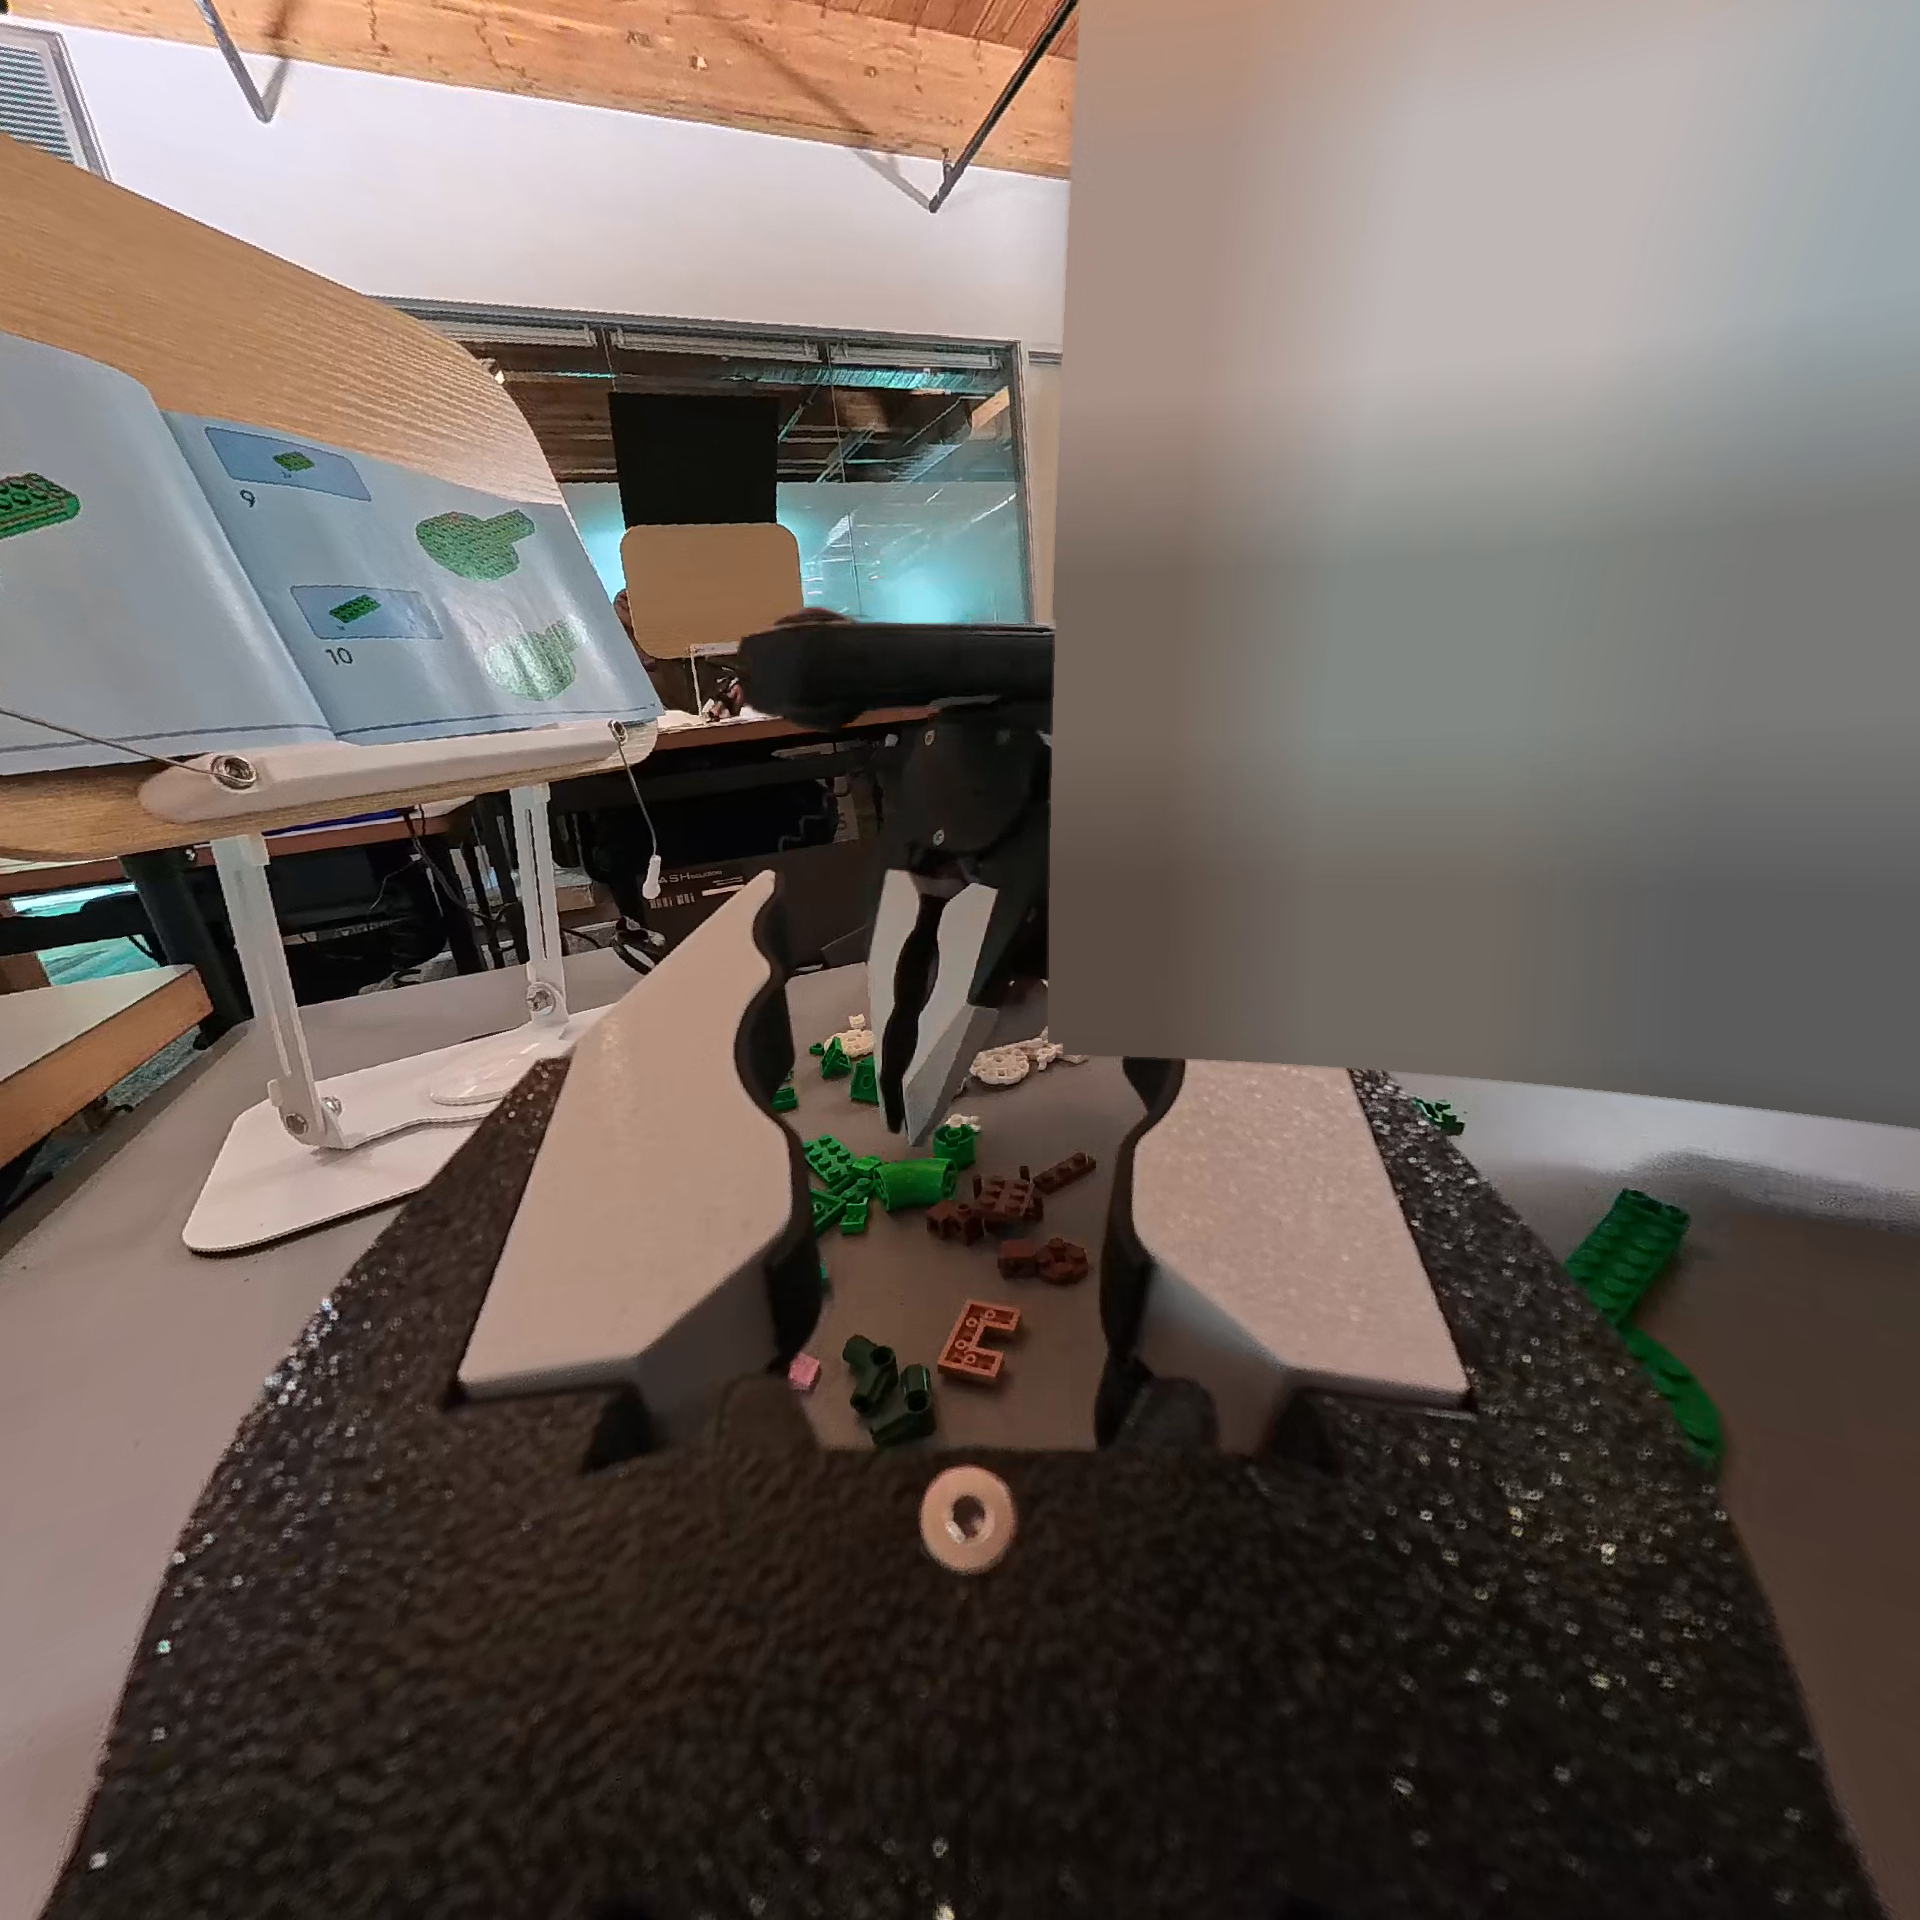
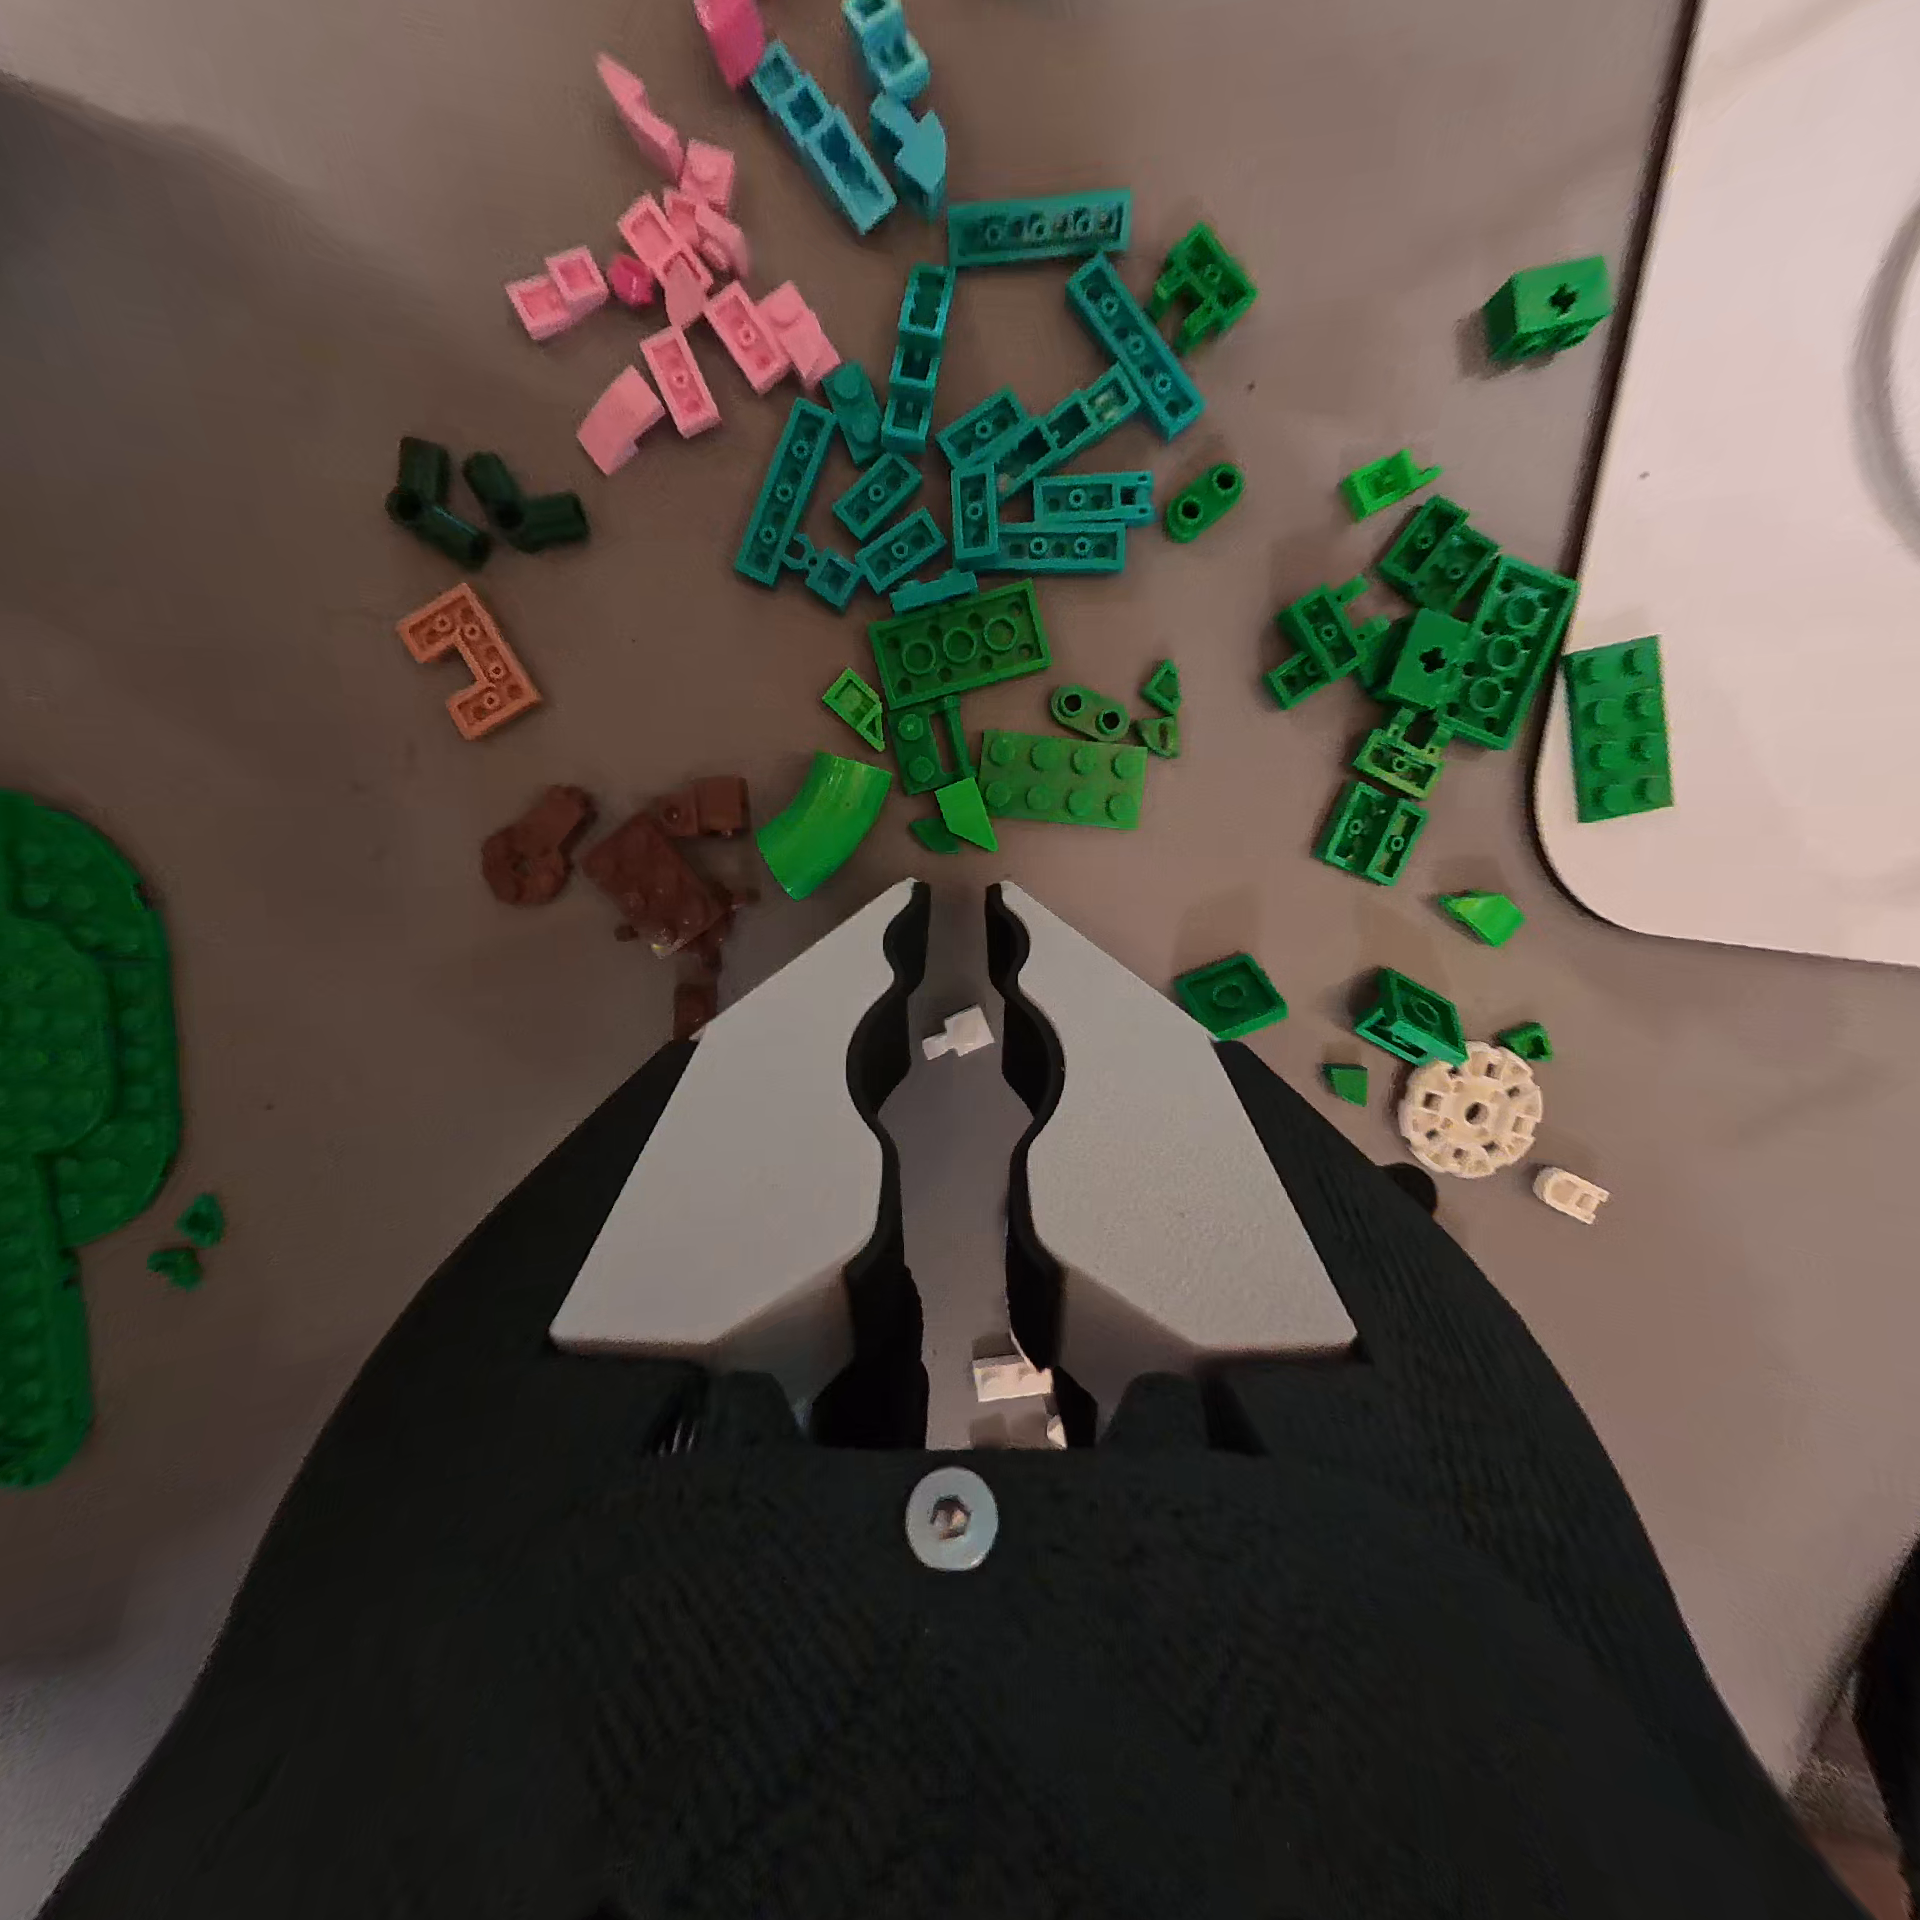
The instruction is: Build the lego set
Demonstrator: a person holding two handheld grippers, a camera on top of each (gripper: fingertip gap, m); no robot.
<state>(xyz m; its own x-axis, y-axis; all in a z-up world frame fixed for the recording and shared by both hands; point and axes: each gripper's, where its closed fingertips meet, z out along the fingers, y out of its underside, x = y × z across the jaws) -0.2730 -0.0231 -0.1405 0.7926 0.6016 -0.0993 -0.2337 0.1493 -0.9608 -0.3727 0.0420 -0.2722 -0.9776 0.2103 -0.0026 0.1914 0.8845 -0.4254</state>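
We hover both claws over loose bricks on the grey counter [image 2: 312, 312].
Our left claw [image 1: 956, 1174] gapes wide, bare, above brown bricks [image 1: 1003, 1210] at mid-frame; our right claw [image 2: 956, 894] stands narrowly parted, gripping nothing, a small white piece [image 2: 958, 1033] loose between its fingers, green plate [image 2: 1060, 777] just beyond.

Bare grey surface [image 2: 260, 343] on the left btwn the big green plate assembly [image 2: 62, 1039] and the brown bricks [image 2: 623, 852]: room to pass. Ahead of the right gripper [image 2: 956, 894], green bricks [image 2: 1060, 779] lie close, w/ teal pile [image 2: 987, 468] beyond. White stand base [image 2: 1787, 520] blocks the right side. Small white piece [image 2: 961, 1034] sits loose btwn the narrowly parted jaws.
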